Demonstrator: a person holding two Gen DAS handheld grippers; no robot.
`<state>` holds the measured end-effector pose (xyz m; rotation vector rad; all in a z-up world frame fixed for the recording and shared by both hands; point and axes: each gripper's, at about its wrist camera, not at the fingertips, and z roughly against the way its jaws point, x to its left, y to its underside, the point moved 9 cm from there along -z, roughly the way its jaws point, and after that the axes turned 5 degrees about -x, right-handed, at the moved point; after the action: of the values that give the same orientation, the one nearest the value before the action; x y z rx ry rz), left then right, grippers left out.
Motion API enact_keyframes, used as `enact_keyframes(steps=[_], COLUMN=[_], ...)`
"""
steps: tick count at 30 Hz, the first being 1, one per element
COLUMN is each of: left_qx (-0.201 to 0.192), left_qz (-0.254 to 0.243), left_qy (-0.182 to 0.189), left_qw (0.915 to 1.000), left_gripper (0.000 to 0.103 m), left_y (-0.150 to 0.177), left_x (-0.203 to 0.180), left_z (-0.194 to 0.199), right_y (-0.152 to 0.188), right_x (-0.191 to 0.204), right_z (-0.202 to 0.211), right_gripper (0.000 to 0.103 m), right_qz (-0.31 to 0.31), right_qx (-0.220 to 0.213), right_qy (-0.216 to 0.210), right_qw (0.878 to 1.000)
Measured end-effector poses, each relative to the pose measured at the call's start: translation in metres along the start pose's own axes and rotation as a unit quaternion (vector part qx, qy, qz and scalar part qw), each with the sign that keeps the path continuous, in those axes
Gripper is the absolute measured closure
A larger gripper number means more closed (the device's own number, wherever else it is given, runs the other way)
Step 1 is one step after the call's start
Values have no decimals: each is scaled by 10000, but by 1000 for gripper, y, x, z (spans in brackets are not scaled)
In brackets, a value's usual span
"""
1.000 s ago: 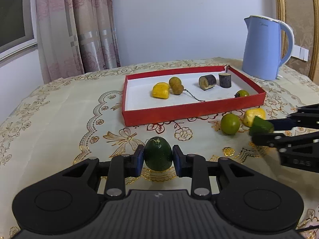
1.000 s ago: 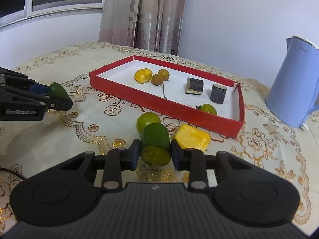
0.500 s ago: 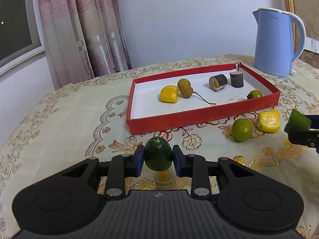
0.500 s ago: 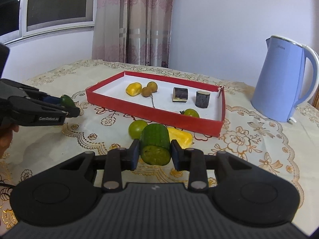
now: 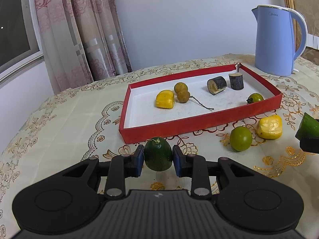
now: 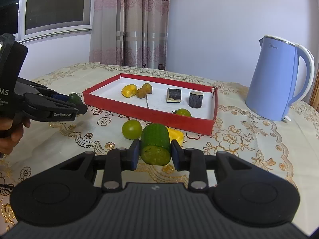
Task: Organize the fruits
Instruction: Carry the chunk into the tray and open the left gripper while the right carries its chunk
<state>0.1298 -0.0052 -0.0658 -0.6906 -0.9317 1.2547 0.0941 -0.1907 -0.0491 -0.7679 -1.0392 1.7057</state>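
1. Both claws have drawn back from the red tray (image 5: 199, 122), which looks farther off than a second ago.
2. Left claw (image 5: 158, 157) pinches a dark green round fruit (image 5: 158, 155) above the tabletop (image 5: 59, 119), off the tray's near-left corner.
3. Right claw (image 6: 155, 152) pinches a green cucumber chunk (image 6: 155, 143) off the tray's near edge.

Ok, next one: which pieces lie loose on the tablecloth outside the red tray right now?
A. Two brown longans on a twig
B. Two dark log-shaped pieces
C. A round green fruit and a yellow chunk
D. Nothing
C. The round green fruit and the yellow chunk sit on the tablecloth in front of the red tray.
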Motion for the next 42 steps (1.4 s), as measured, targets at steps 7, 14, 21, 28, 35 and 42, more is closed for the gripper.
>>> enact_keyframes(steps=[7,14,21,28,35,42], left_qx=[1,-70,-134,-165,-176,-153], left_qz=[33,52,70,96,74,29], left_qy=[-65,-31,-18,-38,-114,-198], left_qw=[10000,10000,9999,9998,9998,9997], left_gripper=[73,73,73,73,73,73], left_y=[-5,-14,-25,-36,-46,-54], left_x=[-1,-8,-13,-17,-21,-24], left_z=[-4,-7,-12,-21,-33,-48], right_y=[0,-1,-1,-2,-3,-2], right_x=[0,0,0,-1,-3,-2], right_z=[1,1,2,3,5,5], right_gripper=[72,72,72,72,72,72], right_qz=[-10,-7,-5,-13,-50,-60], right_qx=[-13,-27,-37,-49,-70,-76], right_qy=[-19,-36,-39,-35,-19,-21], right_qw=[10000,10000,10000,10000,10000,10000])
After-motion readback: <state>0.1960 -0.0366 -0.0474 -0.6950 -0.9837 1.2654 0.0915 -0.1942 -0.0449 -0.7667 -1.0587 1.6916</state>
